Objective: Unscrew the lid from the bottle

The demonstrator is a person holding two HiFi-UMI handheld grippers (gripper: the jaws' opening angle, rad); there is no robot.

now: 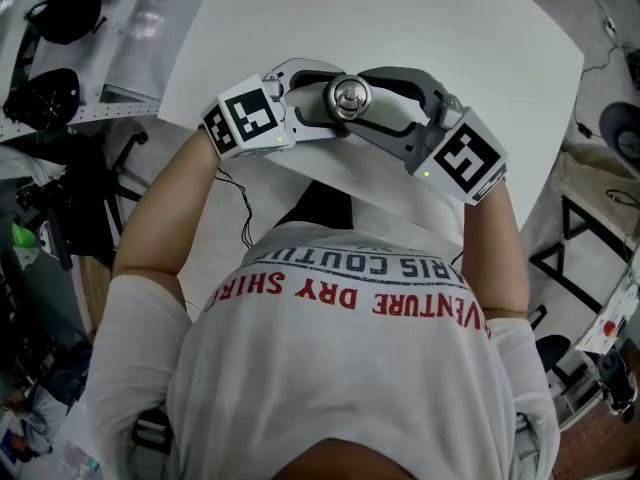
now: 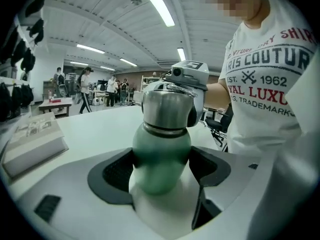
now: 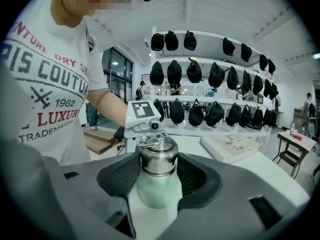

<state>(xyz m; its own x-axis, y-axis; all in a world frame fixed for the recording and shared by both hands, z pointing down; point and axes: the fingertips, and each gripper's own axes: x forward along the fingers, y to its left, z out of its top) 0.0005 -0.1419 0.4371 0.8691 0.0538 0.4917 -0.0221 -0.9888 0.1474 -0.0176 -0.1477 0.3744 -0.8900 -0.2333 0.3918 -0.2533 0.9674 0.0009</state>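
The left tool (image 2: 161, 170) is clamping the green bottle (image 2: 161, 151) by its body over the white tabletop (image 1: 450, 48). The right tool (image 3: 158, 175) is gripping the steel lid (image 3: 157, 158).

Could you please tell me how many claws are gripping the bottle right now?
2. The left claw clamps the green bottle around its body; the right claw clamps the steel lid. No other claw is in view.
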